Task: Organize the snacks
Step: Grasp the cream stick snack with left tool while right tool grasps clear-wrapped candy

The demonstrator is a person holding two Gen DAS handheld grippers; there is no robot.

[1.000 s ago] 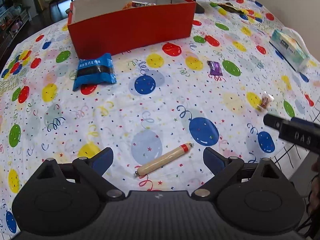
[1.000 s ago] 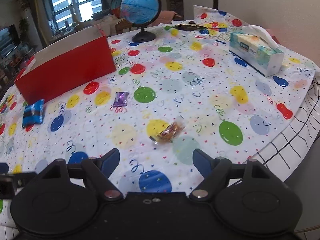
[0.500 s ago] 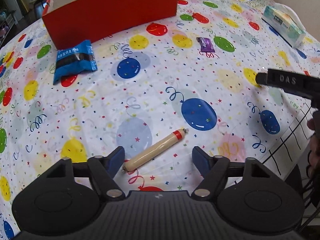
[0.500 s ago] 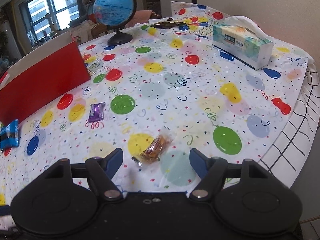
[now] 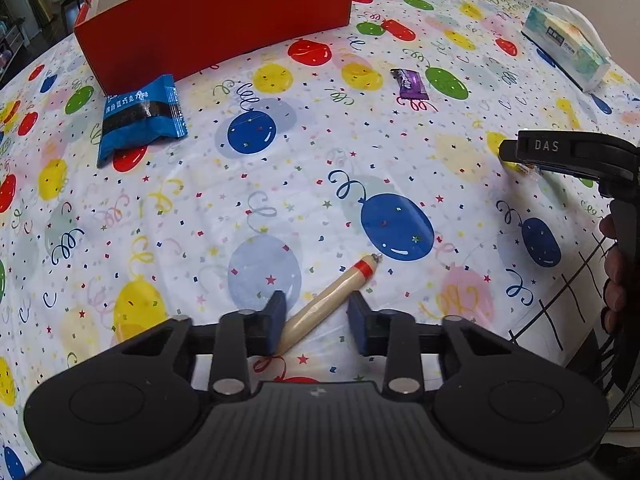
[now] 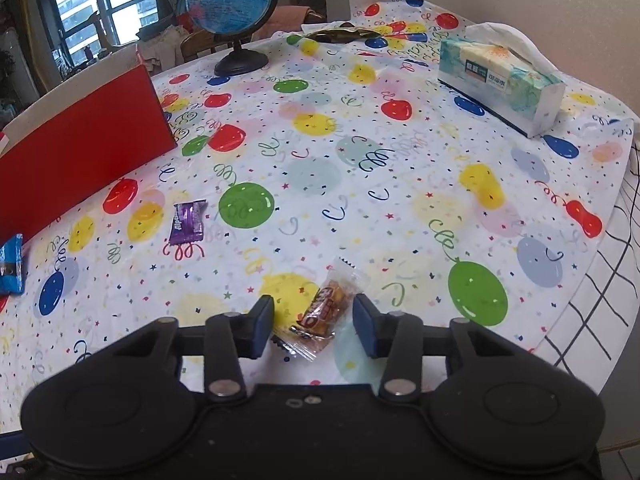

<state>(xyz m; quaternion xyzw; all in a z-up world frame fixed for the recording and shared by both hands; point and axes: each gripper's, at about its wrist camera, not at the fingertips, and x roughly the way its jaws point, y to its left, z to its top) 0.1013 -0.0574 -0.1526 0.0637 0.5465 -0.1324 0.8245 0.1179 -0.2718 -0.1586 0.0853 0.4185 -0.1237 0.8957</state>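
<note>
A beige sausage stick (image 5: 328, 300) with a red band lies on the balloon tablecloth. My left gripper (image 5: 318, 322) is around its near end; the left pad touches it, the right pad stands apart. A clear-wrapped brown snack (image 6: 324, 310) lies between the fingers of my right gripper (image 6: 314, 326), which is partly closed and not touching it. A blue snack packet (image 5: 140, 118) and a purple candy (image 5: 412, 82) lie near the red box (image 5: 216, 16). The right gripper also shows in the left wrist view (image 5: 560, 156).
A tissue box (image 6: 500, 84) stands at the far right. A globe (image 6: 232, 0) stands behind the red box (image 6: 80, 148). The table edge and a checked cloth (image 6: 592, 320) are at the right.
Both grippers have lowered over their snacks and their jaws have narrowed. The left one now brackets the sausage, the right one the clear-wrapped snack.
</note>
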